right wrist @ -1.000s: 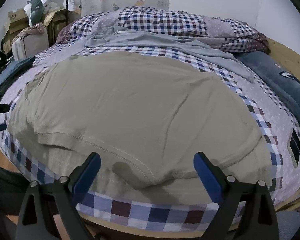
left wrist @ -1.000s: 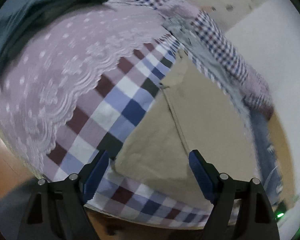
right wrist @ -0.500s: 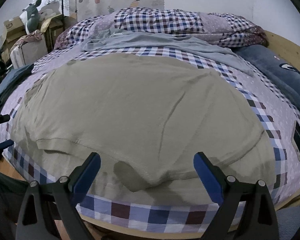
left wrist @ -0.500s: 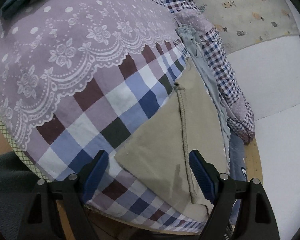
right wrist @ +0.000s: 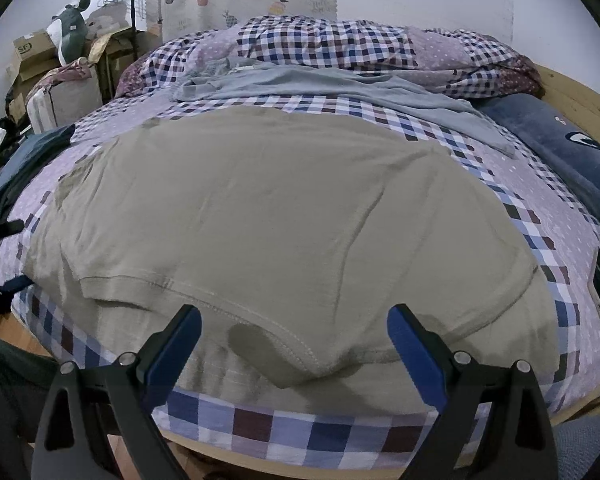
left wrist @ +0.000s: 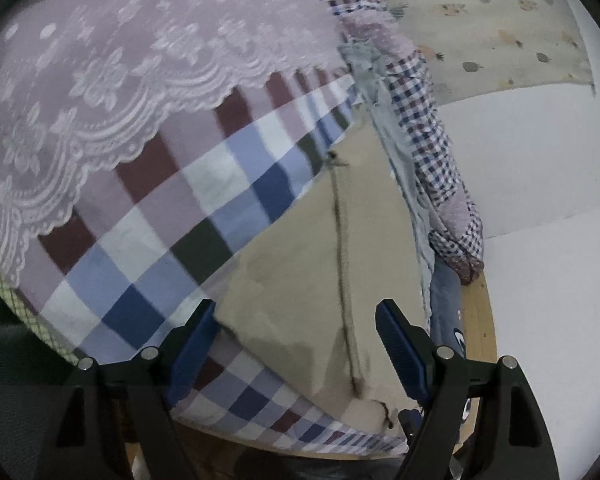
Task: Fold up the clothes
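Risk in the left wrist view sits at the near left corner of the khaki-beige cotton T-shirt [left wrist: 300,280]: the left gripper [left wrist: 296,344] hovers with its blue jaws spread wide and nothing between them, and if they close too low they would likely pinch the checked purple, blue and white bedsheet [left wrist: 204,216] along with the corner, dragging the sheet into the fold. A stitched seam runs from near to far here, so the garment's edge stretches away from this gripper toward the bunched checked duvet [left wrist: 428,128]. In the right wrist view the shirt lies flat across the middle of the bed, its hem [right wrist: 236,312] nearest and its long axis running from near to far, with the far end pointing at the crumpled light-blue garment [right wrist: 340,88]. The right gripper [right wrist: 296,340], also spread and empty, straddles a raised pucker of hem; grabbing only that top layer could, I judge, separate the layers and leave a lopsided, wrinkled fold.
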A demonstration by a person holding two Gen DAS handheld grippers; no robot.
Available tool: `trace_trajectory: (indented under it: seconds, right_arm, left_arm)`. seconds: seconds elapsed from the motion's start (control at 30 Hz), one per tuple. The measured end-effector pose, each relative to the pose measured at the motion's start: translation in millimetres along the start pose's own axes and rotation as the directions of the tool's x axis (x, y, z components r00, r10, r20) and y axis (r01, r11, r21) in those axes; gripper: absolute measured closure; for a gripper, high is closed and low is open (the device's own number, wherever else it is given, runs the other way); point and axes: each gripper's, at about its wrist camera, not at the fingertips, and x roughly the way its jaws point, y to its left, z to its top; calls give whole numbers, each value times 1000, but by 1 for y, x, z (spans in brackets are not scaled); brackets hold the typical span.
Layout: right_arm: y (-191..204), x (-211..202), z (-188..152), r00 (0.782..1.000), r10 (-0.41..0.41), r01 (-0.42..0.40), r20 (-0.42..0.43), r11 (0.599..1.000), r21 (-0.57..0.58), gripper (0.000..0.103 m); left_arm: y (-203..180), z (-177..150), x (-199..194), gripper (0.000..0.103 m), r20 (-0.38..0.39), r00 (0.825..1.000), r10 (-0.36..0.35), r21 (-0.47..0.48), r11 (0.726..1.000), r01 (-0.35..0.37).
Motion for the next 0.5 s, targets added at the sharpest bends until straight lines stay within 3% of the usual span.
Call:
trace_trajectory:
  seconds: [0.1,0.17,0.2,0.23,0.5]
  right_arm:
    - [0,-1,0,1000,4,-4,5,1000,2,6]
    - [0,-1,1,1000,11,-11,9,1000,2,6]
    - [1,-2,1,1000,13,-13,10,1000,1,6]
    - [2,-2,1,1000,13,-13,12,1000,-4,6]
    - [8,-1,1,1000,16,-16,13,1000,-26,6]
  left_arm:
    - [-3,0,3,28,-4,1000,19,11,1000,-19]
    - [-4,-1,2,43,-9,1000,9,16,1000,-9]
    - [-5,-2,2,64,-12,1000,-3,18,1000,3]
    - [-8,-1,2,74,-8,1000,-16,30,999,16]
    - [0,4,-17,74,54,998,14,5,1000,-15]
